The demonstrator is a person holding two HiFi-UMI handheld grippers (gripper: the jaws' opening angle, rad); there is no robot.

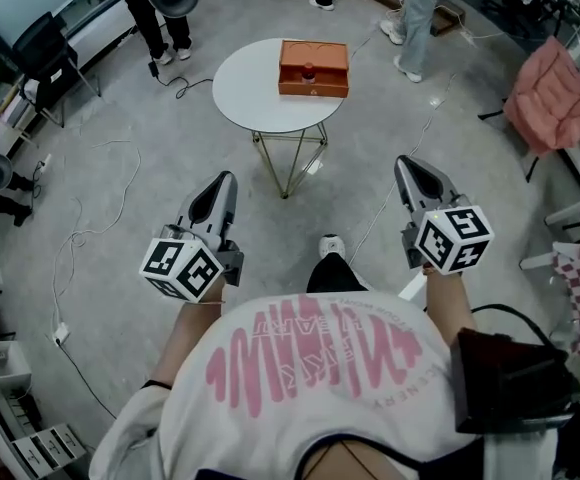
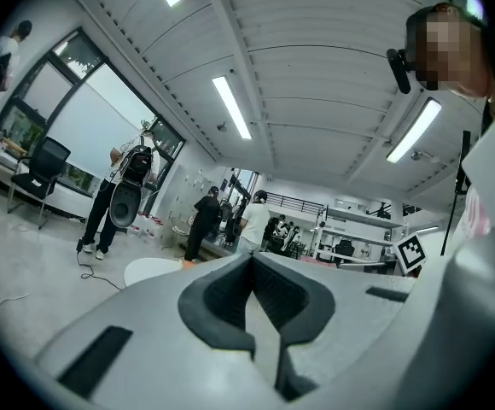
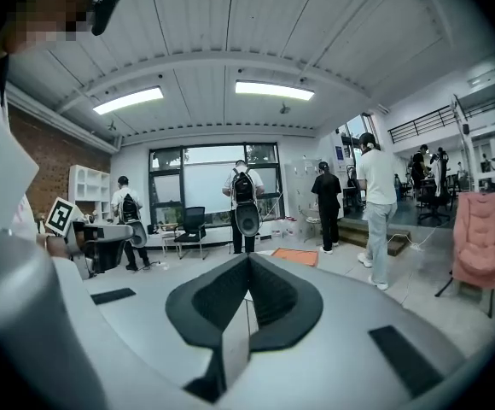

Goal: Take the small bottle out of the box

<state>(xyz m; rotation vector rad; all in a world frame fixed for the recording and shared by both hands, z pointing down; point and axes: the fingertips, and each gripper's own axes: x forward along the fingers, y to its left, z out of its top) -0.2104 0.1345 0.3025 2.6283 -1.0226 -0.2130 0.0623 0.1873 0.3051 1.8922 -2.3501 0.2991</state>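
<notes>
small bottle (image 1: 309, 70): sits in the open orange box (image 1: 313, 89) on the round white tabletop (image 1: 245, 93). Looks upright, but it's too small to call its long axis.
left hand-held gripper (image 1: 224, 181): jaws pressed together with nothing between them. It's held in close to the person, well short of the tabletop.
right hand-held gripper (image 1: 407, 165): jaws also pressed together and empty. It's about level with the left one, with the same standoff.
bearing: box lies straight ahead, well apart from both grippers and roughly midway between their lines. Neither is clearly nearer.
step: approach not yet begun, by my read.
next move needs: close the gap, spread one pair of jaws, and come down on the bottle from above. The box walls likely block entry from the side.
</notes>
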